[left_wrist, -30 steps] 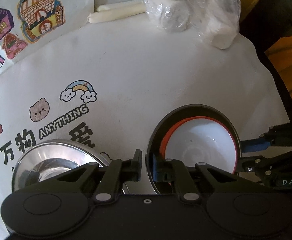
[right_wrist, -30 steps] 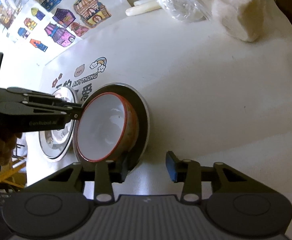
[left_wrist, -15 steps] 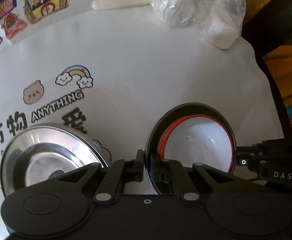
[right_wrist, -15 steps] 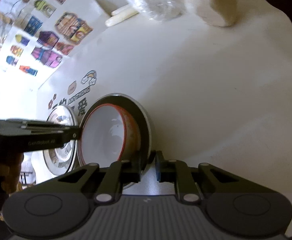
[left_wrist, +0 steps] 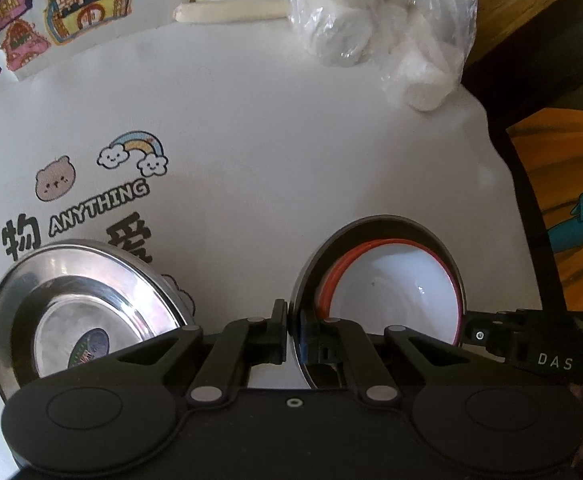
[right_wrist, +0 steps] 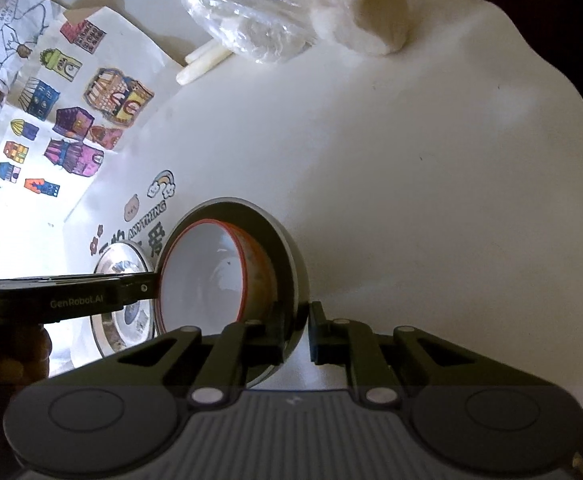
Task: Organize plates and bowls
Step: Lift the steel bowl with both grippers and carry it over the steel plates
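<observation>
Right wrist: plate (right_wrist: 287, 248) apparently near-upright, rim in jaws.

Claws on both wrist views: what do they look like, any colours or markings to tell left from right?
Both are two-finger claws with black linkage arms, silver pivot pins and round discs on the base. The left claw has a smooth black body and shows white "GenRobot.AI" lettering on its side. The right claw has a ribbed grey body, blue pads, and "DAS" in white on its side.
</observation>
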Demonstrator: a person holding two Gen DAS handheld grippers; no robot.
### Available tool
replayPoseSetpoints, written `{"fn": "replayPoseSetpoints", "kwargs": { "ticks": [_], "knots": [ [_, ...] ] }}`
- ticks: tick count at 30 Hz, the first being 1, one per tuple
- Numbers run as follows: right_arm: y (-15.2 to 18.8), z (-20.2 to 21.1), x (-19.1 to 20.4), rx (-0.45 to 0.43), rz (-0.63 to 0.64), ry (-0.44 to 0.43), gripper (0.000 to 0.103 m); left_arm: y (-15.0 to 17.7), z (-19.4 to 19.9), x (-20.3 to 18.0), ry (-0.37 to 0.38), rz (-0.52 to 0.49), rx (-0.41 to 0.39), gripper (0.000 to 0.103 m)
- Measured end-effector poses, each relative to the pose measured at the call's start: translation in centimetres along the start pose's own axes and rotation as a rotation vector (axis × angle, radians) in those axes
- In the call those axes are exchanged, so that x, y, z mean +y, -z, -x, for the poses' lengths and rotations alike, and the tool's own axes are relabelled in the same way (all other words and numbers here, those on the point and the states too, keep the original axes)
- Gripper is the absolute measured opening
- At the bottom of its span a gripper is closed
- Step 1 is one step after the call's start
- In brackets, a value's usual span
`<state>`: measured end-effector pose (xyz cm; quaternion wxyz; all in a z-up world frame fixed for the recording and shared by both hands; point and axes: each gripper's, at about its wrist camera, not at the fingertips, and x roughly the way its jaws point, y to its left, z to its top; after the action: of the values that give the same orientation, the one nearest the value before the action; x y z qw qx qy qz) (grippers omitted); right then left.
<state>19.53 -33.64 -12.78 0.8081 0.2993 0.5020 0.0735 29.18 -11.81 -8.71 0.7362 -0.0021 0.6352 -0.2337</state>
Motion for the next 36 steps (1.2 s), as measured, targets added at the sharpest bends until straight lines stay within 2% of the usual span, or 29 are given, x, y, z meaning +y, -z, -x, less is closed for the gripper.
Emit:
{"fn": "replayPoseSetpoints", "kwargs": {
  "ticks": [14,23,36],
  "knots": [
    [-1.0,-0.1,5.7,-0.010,0.096,-0.045,0.014,0.9,4.7,4.7,-0.012,0.102,-0.095,0.005],
    [-1.6,-1.9,10.3,0.025,0.190,-0.079,0.014,2.2,7.3,9.1,-0.046,0.210,-0.144,0.005],
    [-1.8,-6.0,16.4,0.105,0.315,-0.119,0.014,4.8,9.3,15.3,-0.105,0.357,-0.174,0.005]
  ]
}}
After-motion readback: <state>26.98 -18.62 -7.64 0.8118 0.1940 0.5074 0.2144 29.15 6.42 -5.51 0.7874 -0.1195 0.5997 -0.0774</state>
